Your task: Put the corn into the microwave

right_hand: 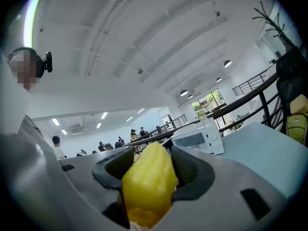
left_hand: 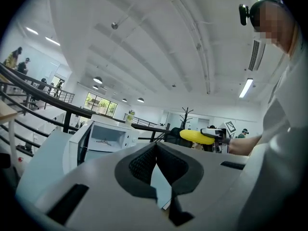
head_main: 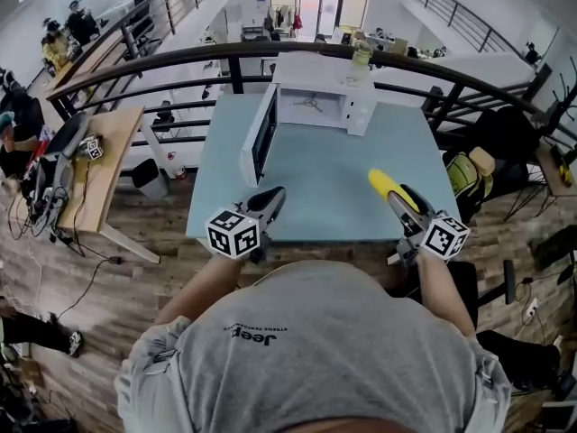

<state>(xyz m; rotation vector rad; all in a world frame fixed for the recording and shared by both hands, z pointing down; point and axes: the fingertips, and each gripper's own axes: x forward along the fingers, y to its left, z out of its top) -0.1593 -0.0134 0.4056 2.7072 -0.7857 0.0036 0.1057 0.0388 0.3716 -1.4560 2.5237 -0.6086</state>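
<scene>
Jutting forward from the right gripper (right_hand: pixel 149 154), the corn (right_hand: pixel 147 186) is a yellow cob clamped lengthwise between the two dark fingers (right_hand: pixel 192 170). One pad presses each flank, and the cob's rounded tip reaches past the finger ends. In the head view the cob points toward 11 o'clock over the near right part of the pale blue desk (head_main: pixel 334 179). The white microwave (head_main: pixel 315 102) stands at the desk's far edge, at about 11 o'clock from the corn and well apart from it. Its door (head_main: pixel 257 133) is swung open to the left and the cavity shows. A bottle (head_main: pixel 361 57) stands on top of the microwave. The left gripper (head_main: pixel 269 198) is at 9 o'clock from the corn, near the desk's front edge. Its fingers are clenched tip to tip with nothing between them.
</scene>
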